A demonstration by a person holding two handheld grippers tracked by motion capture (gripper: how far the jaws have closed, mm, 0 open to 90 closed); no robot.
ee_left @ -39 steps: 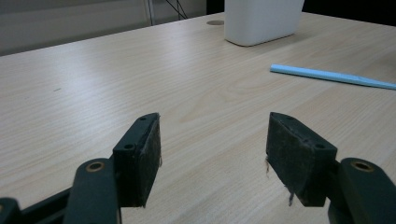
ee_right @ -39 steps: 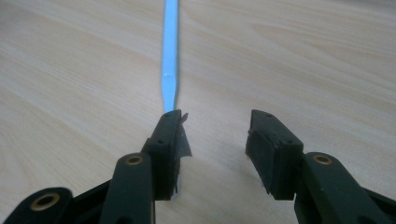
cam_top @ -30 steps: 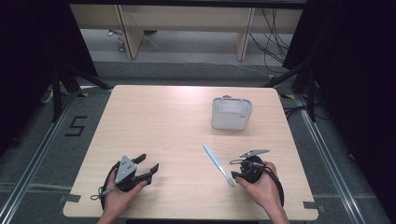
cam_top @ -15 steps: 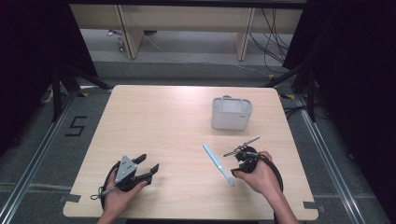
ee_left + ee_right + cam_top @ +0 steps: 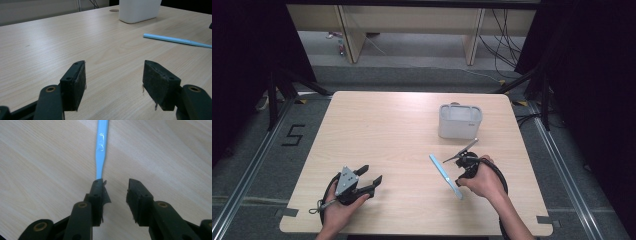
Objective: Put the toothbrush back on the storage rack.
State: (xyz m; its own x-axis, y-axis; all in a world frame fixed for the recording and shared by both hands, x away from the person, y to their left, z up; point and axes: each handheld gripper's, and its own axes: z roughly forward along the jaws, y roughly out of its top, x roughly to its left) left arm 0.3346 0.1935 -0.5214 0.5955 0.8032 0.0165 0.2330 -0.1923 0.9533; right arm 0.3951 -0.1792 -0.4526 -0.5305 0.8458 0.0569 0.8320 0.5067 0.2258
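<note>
A thin light-blue stick [image 5: 444, 175] lies flat on the wooden table [image 5: 397, 130], right of centre near the front. My right gripper [image 5: 460, 176] hovers over its near end, pointing down. In the right gripper view the stick [image 5: 102, 145] runs from the top edge down behind the left jaw, and bare wood shows in the gap of the gripper [image 5: 116, 185]. Those jaws have just been closing but stand apart, open, with nothing between them. My left gripper [image 5: 371, 175] rests at the front left, open and empty [image 5: 113, 75], with the stick [image 5: 175, 40] far to its right.
A white box-shaped container [image 5: 459, 121] stands at the back right of the table, behind the stick, and also appears at the top of the left gripper view [image 5: 138, 10]. Dark floor and metal rails surround the table.
My right hand has shifted left toward the stick and tilted down over its near end, with its jaws narrower than before. The left hand and the stick have not moved.
</note>
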